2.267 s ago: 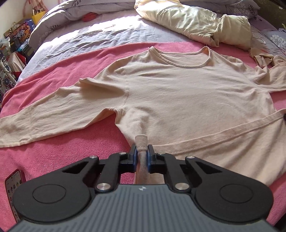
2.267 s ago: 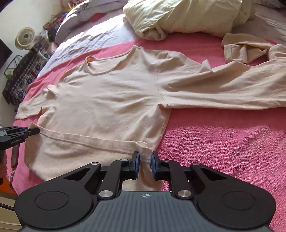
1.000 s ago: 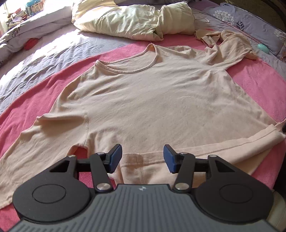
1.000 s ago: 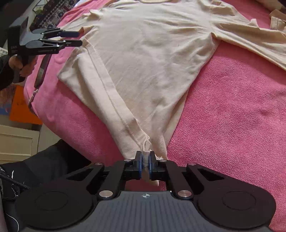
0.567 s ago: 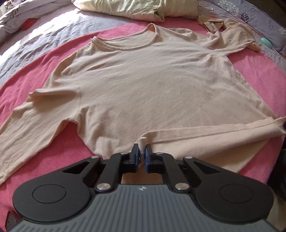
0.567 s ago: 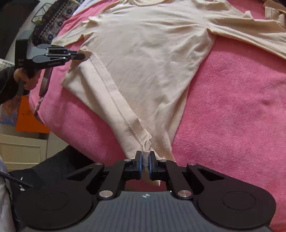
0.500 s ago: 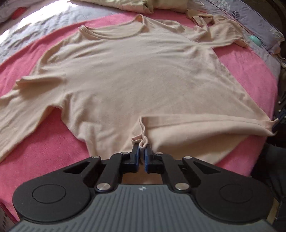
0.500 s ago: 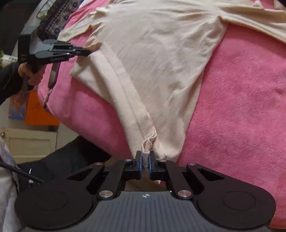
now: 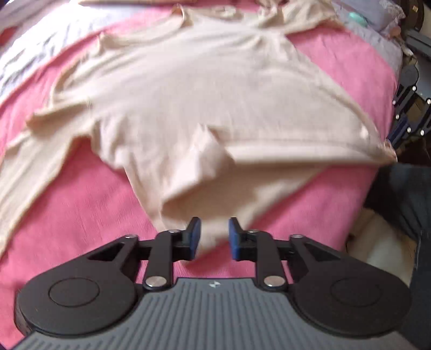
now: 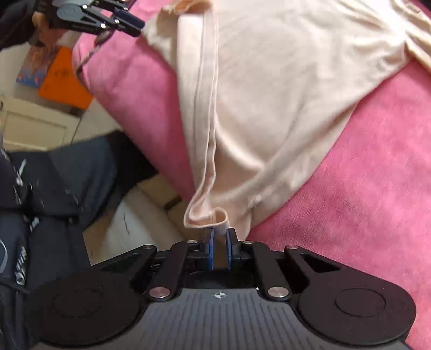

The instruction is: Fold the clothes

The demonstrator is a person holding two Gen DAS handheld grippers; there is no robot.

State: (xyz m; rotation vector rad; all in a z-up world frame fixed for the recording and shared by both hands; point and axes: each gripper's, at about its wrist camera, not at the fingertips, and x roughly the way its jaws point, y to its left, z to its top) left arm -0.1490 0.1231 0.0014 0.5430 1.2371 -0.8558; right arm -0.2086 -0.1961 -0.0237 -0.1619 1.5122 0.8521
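Note:
A beige long-sleeved shirt lies front-up on a pink blanket, neck at the far end, bottom hem folded over nearest me. My left gripper is open just in front of the hem's left part, its blue pads apart, and the blurred cloth between them looks loose. My right gripper is shut on the hem's right corner, bunched between its pads over the bed's edge. The right wrist view shows the shirt stretching away, with the left gripper by the hem's other end.
The bed's near edge drops off beside the right gripper, where a person's dark trouser leg stands. An orange object lies on the floor. A grey sheet covers the far left, and a teal item sits far right.
My left gripper has opened and let go of the hem it was pinching, and has drawn back a little. The right gripper stays shut on the hem corner, now past the bed's edge.

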